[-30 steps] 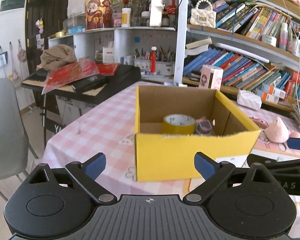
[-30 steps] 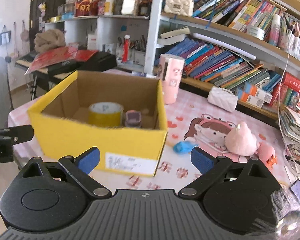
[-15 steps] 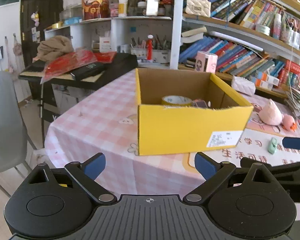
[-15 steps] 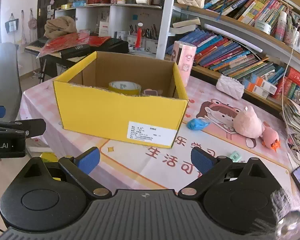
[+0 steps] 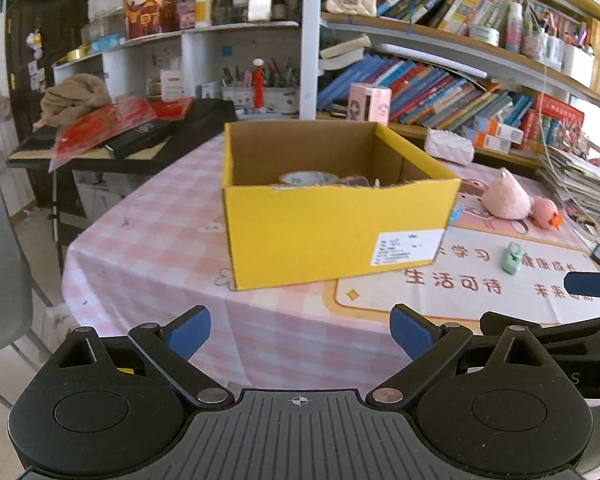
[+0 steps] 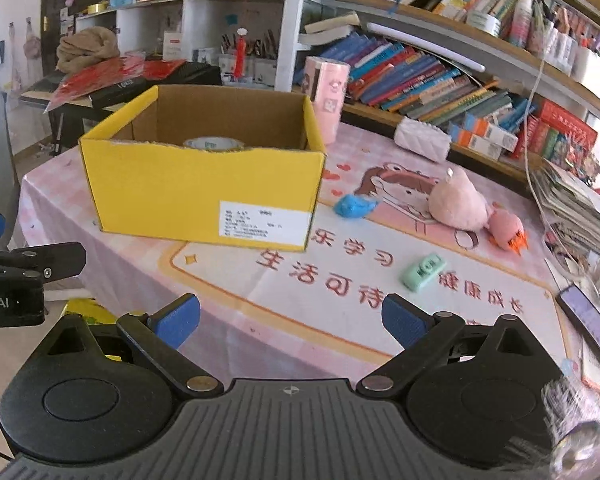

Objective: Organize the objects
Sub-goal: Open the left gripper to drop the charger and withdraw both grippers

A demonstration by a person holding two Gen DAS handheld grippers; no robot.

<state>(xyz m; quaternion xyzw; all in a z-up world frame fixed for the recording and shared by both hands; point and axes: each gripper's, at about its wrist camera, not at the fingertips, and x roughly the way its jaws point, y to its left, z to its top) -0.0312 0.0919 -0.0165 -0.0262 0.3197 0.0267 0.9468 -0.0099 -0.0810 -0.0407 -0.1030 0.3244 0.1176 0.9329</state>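
A yellow cardboard box (image 5: 332,232) (image 6: 204,200) stands on the pink checked tablecloth, with a tape roll (image 5: 310,178) (image 6: 214,144) and a small purple item (image 5: 354,181) inside. On the mat lie a blue toy (image 6: 354,206), a pink plush (image 6: 458,204) (image 5: 502,198), a small pink-orange toy (image 6: 506,230) and a mint green toy car (image 6: 422,272) (image 5: 512,256). My left gripper (image 5: 300,330) is open and empty, at the table's front edge. My right gripper (image 6: 290,320) is open and empty, above the mat's front part.
A black phone (image 6: 590,330) lies at the right edge. A stack of papers (image 6: 580,216) sits at the right. A pink cylinder box (image 6: 326,98) and a white quilted pouch (image 6: 422,144) stand behind the box. Bookshelves (image 6: 440,76) line the back. A grey chair (image 5: 0,264) stands at the left.
Both grippers have drawn back from the box towards the table's front edge. The box looks smaller and farther. More of the mat and its toys have come into view.
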